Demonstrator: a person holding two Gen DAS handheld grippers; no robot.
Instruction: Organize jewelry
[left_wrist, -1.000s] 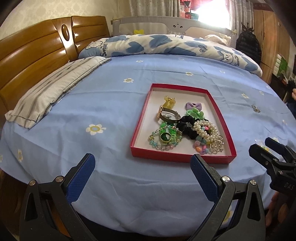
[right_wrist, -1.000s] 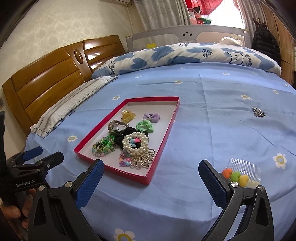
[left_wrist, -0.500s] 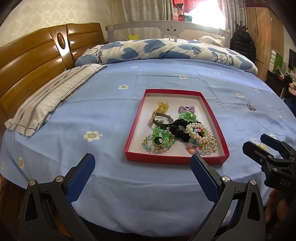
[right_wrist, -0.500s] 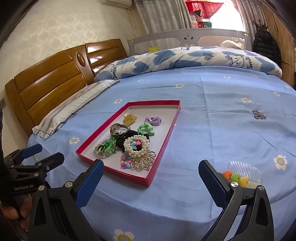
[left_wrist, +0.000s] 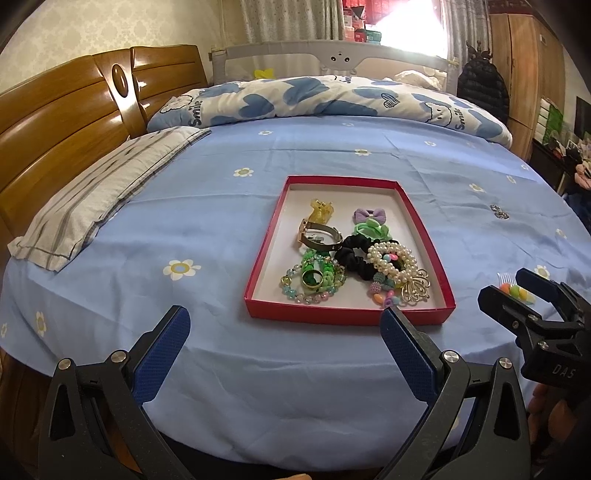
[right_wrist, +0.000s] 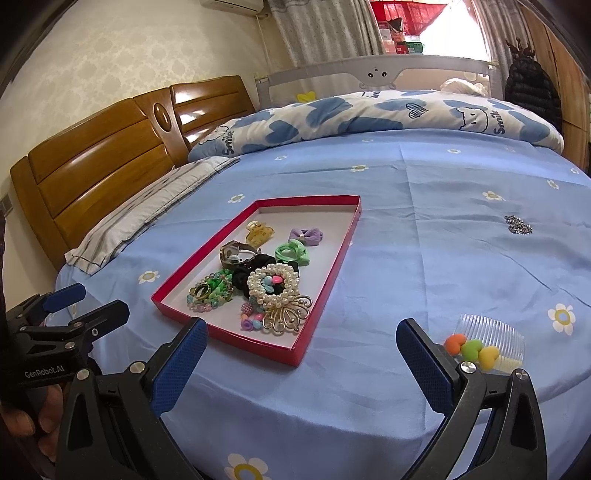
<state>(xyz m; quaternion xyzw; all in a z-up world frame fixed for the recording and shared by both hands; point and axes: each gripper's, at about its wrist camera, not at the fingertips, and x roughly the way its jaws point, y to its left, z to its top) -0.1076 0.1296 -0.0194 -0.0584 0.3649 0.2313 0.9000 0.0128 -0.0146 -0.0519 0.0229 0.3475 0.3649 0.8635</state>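
While both grippers gape: one tray (left_wrist: 258, 258), two bows (right_wrist: 306, 235).

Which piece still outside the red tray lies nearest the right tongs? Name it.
The clear comb with orange, green and yellow hearts, just beside the open right tongs. The sparkly silver piece lies much farther back on the sheet.

Glossy varnished wood on the headboard (right_wrist: 110, 155), catching bright highlights. The blue bedsheet (right_wrist: 424, 229) is matt woven cloth, softly creased. The red tray (left_wrist: 255, 254) looks like matt cardboard with a pale paper-like floor. Inside it, a shiny gold metal brooch (right_wrist: 286, 314), lustrous pearl beads (right_wrist: 273, 284), a black fabric scrunchie (left_wrist: 352, 254), a translucent amber plastic claw clip (right_wrist: 259, 230). Outside, a clear plastic comb (right_wrist: 489, 338). The gripper pads (right_wrist: 179, 365) show rough, dimpled blue rubber on matt black plastic.
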